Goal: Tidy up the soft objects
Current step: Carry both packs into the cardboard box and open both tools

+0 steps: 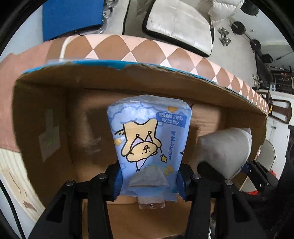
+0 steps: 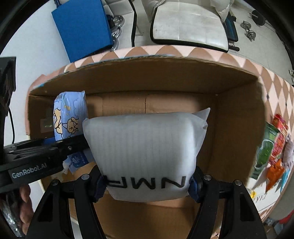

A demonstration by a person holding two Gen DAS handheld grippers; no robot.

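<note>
Left gripper (image 1: pixel 149 181): clamped on blue tissue pack (image 1: pixel 149 139), fingers (image 1: pixel 117 181) pressing both long edges near the tab end. Pack pointing straight ahead from the claw, cartoon print upside down, clear pull tab nearest the camera. Held inside the cardboard box (image 1: pixel 102 80), above the box floor; contact with the floor not discernible. Just right of the claw: grey-white pack (image 1: pixel 224 149) and the black body of the other tool beneath it. Ahead: back wall of box with torn blue-edged rim. Left of the claw: side wall carrying an old label patch (image 1: pixel 48 141). Beyond the rim: checkered tablecloth (image 1: pixel 128 47), then a white seat cushion (image 1: pixel 181 27) and blue panel (image 1: pixel 72 16) on the floor, dumbbell (image 1: pixel 224 36) further right.

Right gripper (image 2: pixel 148 181): pinching the grey-white pack (image 2: pixel 147 147) at its near end, fingers (image 2: pixel 194 183) dug into both sides, black lettering across the gripped end. Pack bulging forward from the claw, also within the box (image 2: pixel 237 117). Left of the claw: left gripper (image 2: pixel 60 145) crossing in from the side, labelled GenRobot.AI, holding blue tissue pack (image 2: pixel 70 117) upright by the left wall; the two packs touching or nearly so, exact contact unclear. Low left: person's hand (image 2: pixel 24 204) on the tool handle. Right of the claw, outside the box on the tablecloth (image 2: pixel 275 92): colourful snack bags (image 2: pixel 272 147), blurred. Ahead past the rim: seat cushion (image 2: pixel 189 22), blue panel (image 2: pixel 82 27).
</note>
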